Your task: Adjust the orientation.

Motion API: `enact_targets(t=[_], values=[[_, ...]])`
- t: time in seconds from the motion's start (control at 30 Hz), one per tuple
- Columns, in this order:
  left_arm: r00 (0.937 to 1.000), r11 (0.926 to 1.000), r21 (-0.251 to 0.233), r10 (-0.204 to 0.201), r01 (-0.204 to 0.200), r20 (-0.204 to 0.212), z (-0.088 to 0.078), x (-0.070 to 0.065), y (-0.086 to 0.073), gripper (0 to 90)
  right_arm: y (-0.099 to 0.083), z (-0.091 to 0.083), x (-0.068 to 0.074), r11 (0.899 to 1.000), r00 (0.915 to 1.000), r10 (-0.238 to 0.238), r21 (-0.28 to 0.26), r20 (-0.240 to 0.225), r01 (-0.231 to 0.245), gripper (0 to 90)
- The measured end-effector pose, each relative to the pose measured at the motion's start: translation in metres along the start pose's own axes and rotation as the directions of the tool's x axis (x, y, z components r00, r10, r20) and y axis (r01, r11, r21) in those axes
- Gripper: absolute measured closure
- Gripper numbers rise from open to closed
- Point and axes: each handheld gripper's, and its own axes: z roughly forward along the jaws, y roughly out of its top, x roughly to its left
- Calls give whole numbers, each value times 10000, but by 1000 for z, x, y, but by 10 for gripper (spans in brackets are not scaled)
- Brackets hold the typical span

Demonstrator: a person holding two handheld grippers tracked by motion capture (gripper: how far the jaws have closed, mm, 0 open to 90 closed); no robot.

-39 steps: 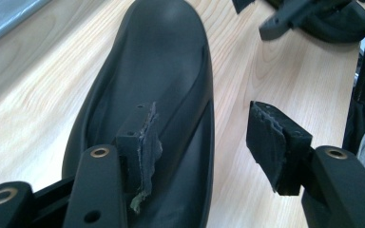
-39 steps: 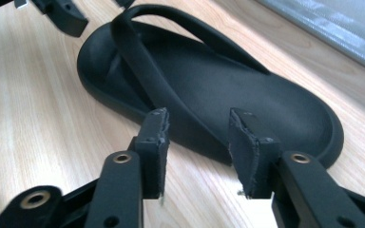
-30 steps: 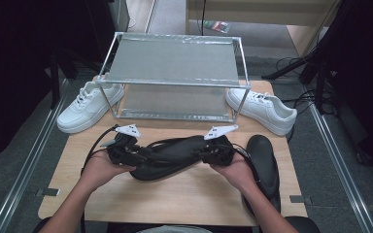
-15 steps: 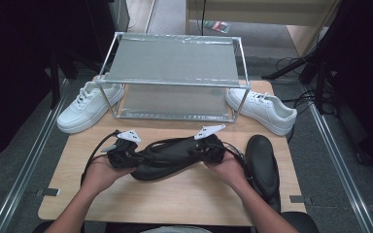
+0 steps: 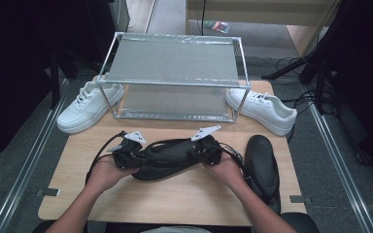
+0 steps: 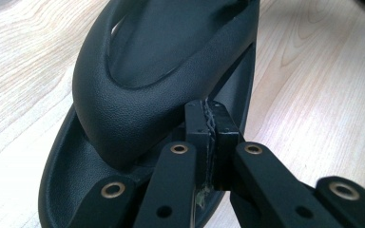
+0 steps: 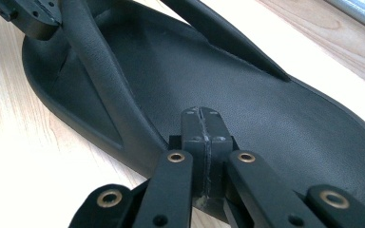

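A black slipper (image 5: 167,158) lies crosswise on the wooden table (image 5: 175,204), between my two grippers. My left gripper (image 5: 137,155) is at its left end. In the left gripper view the slipper's strap (image 6: 123,95) bulges beside the left gripper (image 6: 211,113), whose jaws are pressed together at the strap's edge with nothing seen between them. My right gripper (image 5: 197,153) is at the slipper's right end. In the right gripper view the right gripper (image 7: 203,118) is shut just over the slipper's footbed (image 7: 275,118), with nothing between its pads.
A second black slipper (image 5: 263,165) lies at the table's right side. A metal rack (image 5: 175,82) with mesh shelves stands at the back, with one white sneaker (image 5: 90,104) to its left and another white sneaker (image 5: 264,109) to its right. Cables trail from both grippers.
Both hands have sunk a little toward the table with the slipper between them. The right gripper has also shifted slightly left.
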Motion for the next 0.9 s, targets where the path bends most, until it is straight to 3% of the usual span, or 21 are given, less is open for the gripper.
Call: enact_targets(t=[0.2,0.27,0.4,0.67,0.9], values=[[9999,10000,39,77,-77,-126,0,2,2,898,0,0,2,9999,10000,-19,107,-49,20,900],[9998,10000,-34,61,-62,-187,0,4,2,897,-1,0,5,9998,9997,-28,186,-254,33,900],[9998,10000,-84,25,-27,-197,1,6,4,897,-3,-1,11,9998,9999,-17,215,-134,20,900],[9994,9999,-140,-28,23,-345,3,9,9,891,-4,3,25,9986,9981,-108,503,-607,139,900],[9993,9997,-233,-97,89,-361,6,12,12,886,-5,4,33,9983,9974,-184,547,-696,223,900]])
